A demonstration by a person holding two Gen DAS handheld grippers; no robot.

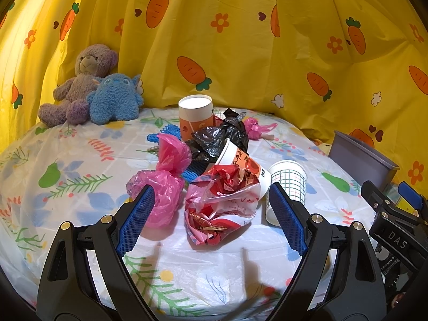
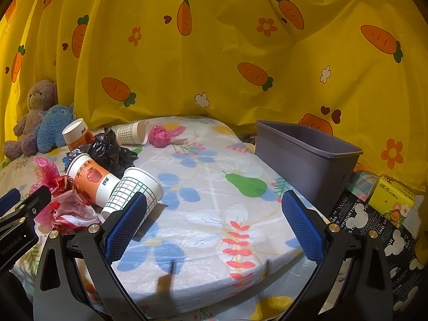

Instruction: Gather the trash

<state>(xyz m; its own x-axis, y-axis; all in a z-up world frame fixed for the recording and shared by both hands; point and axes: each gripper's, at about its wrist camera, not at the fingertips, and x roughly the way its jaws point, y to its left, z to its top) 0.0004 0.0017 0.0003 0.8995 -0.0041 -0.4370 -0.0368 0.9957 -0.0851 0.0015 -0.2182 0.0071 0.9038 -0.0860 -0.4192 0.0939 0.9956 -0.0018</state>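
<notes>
Left wrist view first: my left gripper [image 1: 211,211] stands wide, nothing pinched, its blue pads either side of a crumpled red-and-white wrapper bag [image 1: 222,208] that lies on the worktop [image 1: 80,160] just beyond the fingertips. At ten o'clock from that bag, a pink plastic bag [image 1: 163,187] sits beside the left pad. At two o'clock, a check-pattern paper cup [image 1: 287,184] lies tilted, touching an orange-printed cup [image 1: 240,163] that leans on its side over the wrapper. Farther on, at twelve o'clock, a black plastic bag [image 1: 222,136] is bunched up, with an upright orange cup [image 1: 196,117] behind it and a small pink wad [image 1: 254,128] at one o'clock. A purple teddy bear [image 1: 80,85] and a blue plush toy [image 1: 115,99] sit at ten o'clock against the yellow carrot-print curtain [image 1: 240,40].

On the right wrist view, my right gripper [image 2: 214,219] is also spread wide and holds nothing, over bare floral cloth. The trash heap lies at ten o'clock; a second check-pattern cup [image 2: 132,133] lies on its side beyond it. A grey bin [image 2: 302,155] stands at two o'clock, at the worktop's edge, with a yellow tissue pack [image 2: 390,200] at three o'clock.
</notes>
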